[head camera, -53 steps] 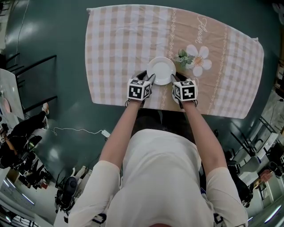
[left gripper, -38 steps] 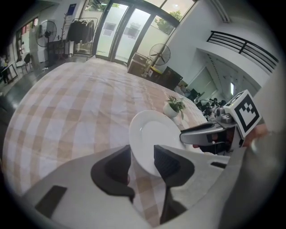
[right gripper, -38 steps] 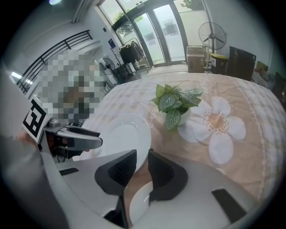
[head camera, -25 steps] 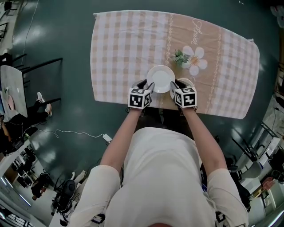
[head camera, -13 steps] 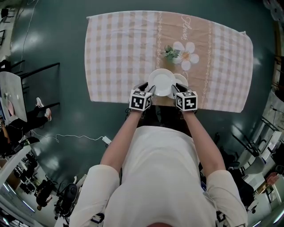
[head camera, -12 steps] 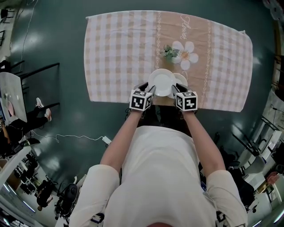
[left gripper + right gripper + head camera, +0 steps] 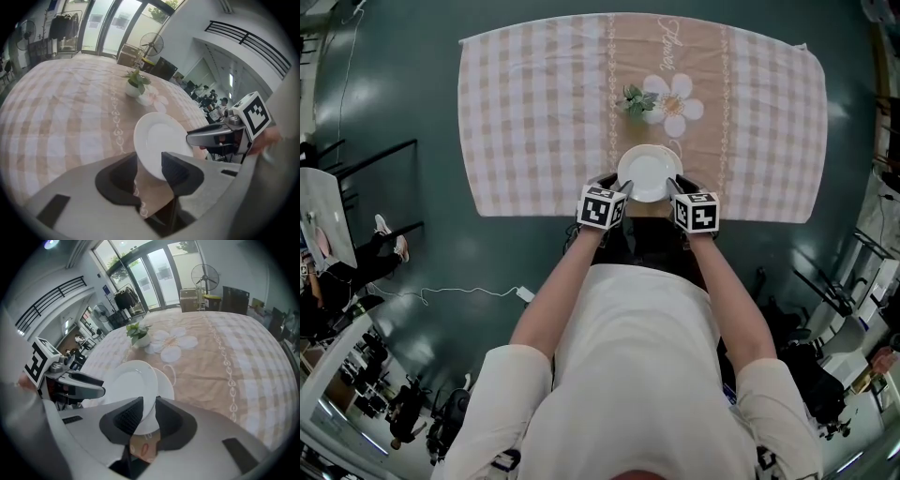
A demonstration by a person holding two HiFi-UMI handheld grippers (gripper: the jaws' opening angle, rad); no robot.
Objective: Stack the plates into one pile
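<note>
A white plate (image 7: 648, 173) hangs just above the checked tablecloth (image 7: 534, 103) near its front edge, held by both grippers. My left gripper (image 7: 622, 190) is shut on the plate's left rim, and its own view shows the plate (image 7: 157, 143) wedged between the jaws. My right gripper (image 7: 674, 186) is shut on the right rim (image 7: 133, 380). A second white plate (image 7: 168, 386) lies on the cloth directly behind and under the held one. The head view hides it almost wholly.
A small potted plant (image 7: 635, 99) stands on the cloth beside a printed flower (image 7: 675, 105), just beyond the plates. The table's front edge (image 7: 581, 212) runs right under the grippers. Dark floor surrounds the table, with chairs and people far off.
Both grippers have carried the plate rightward across the cloth. The second plate, earlier showing at its right, is now covered by it.
</note>
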